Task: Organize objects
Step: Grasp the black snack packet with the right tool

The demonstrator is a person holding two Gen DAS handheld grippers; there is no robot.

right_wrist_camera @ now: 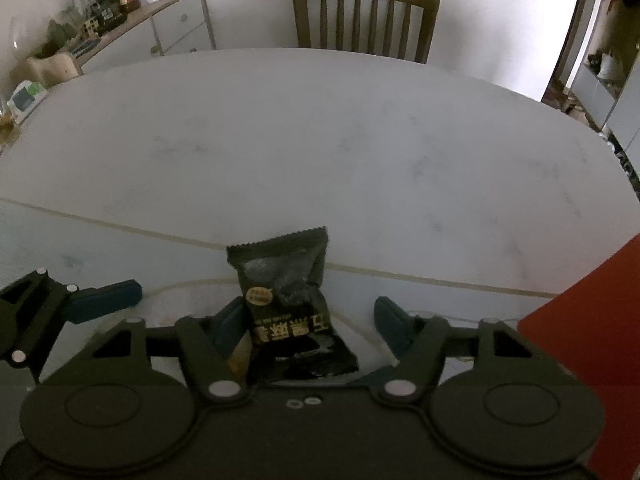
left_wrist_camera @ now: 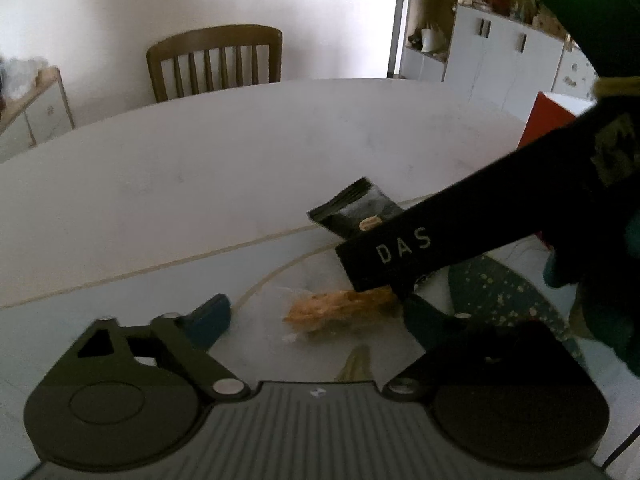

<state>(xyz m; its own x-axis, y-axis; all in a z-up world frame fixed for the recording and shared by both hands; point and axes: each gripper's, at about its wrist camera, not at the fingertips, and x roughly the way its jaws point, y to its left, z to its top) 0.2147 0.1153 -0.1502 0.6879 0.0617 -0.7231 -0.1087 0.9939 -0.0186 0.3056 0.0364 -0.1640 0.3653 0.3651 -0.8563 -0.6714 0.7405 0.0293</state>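
Observation:
A black snack packet (right_wrist_camera: 286, 296) with gold print lies on the white table (right_wrist_camera: 320, 140), between the fingers of my right gripper (right_wrist_camera: 312, 328). The left pad sits close against the packet and the right pad stands clear of it, so the jaws are open. In the left wrist view a golden-brown snack in a clear wrapper (left_wrist_camera: 340, 312) lies between the wide-open fingers of my left gripper (left_wrist_camera: 318, 318), untouched. The right gripper's black finger (left_wrist_camera: 400, 248) crosses just above that snack, partly hiding the black packet (left_wrist_camera: 352, 208) behind it.
A wooden chair (right_wrist_camera: 364, 12) stands at the table's far side. A red box (right_wrist_camera: 580, 320) sits close on the right. A cluttered sideboard (right_wrist_camera: 140, 28) is far left, white cupboards (left_wrist_camera: 500, 52) far right. A thin seam (right_wrist_camera: 400, 276) runs across the tabletop.

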